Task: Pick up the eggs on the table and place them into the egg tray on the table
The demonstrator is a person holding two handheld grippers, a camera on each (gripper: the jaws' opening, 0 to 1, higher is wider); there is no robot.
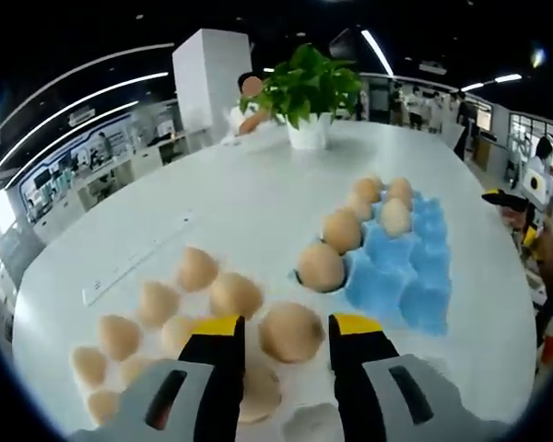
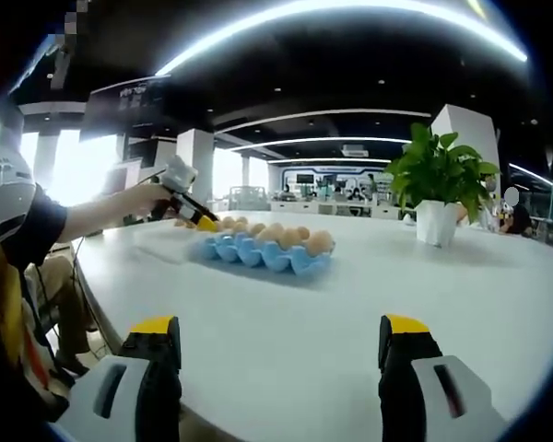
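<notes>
A blue egg tray [image 1: 415,276] lies on the white table [image 1: 258,193], with several brown eggs [image 1: 341,230] along its left and far cells. Several loose eggs [image 1: 195,269] are scattered on the table to its left. My left gripper [image 1: 286,324] is open over this group, and one egg [image 1: 291,333] sits between its yellow tips, with a narrow gap on each side. In the right gripper view the tray [image 2: 258,253] lies ahead across the table, and a hand holds the left gripper [image 2: 199,219] at its left end. My right gripper [image 2: 281,327] stands wide open and holds nothing, low over the table's near edge.
A green plant in a white pot [image 1: 309,129] stands at the table's far end, also seen as the pot [image 2: 440,223]. A flat white strip [image 1: 138,258] lies on the table left of the eggs. A person's sleeve and arm [image 2: 37,226] are at the left table edge; people sit in the background.
</notes>
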